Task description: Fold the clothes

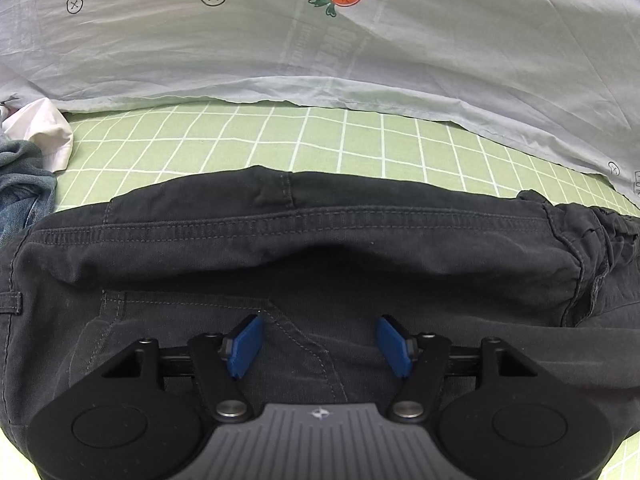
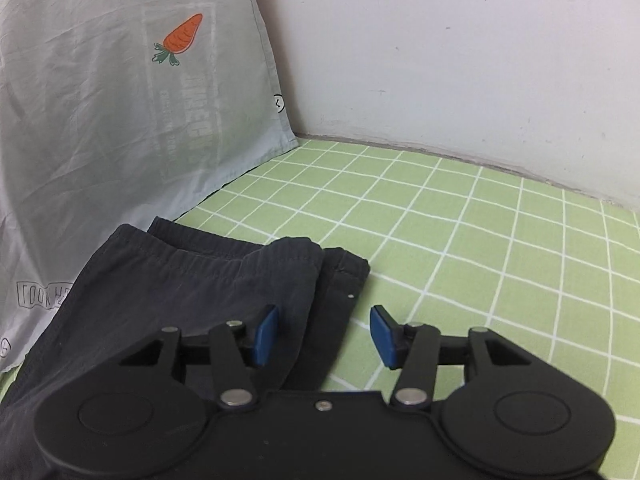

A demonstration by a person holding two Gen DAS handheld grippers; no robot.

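We find the dark trousers [image 1: 304,240] lying on the green checked bed sheet [image 1: 280,140], directly beneath and ahead of both tools. The left tool [image 1: 320,344] and right tool [image 2: 324,336] stand open, pads clear of cloth. We judge the fabric soft, light and limp; take hold at the stitched waistband or a hem, where layers bunch.

A bed is covered by a light green sheet with a white grid pattern [image 2: 480,240]. Directly on it are spread dark charcoal cotton trousers [image 1: 280,248], folded over. A pale blue-grey pillow printed with an orange carrot [image 1: 360,60] is propped at the far edge, and crumpled white cloth [image 1: 44,128] and faded blue denim [image 1: 24,184] are seen at the left.
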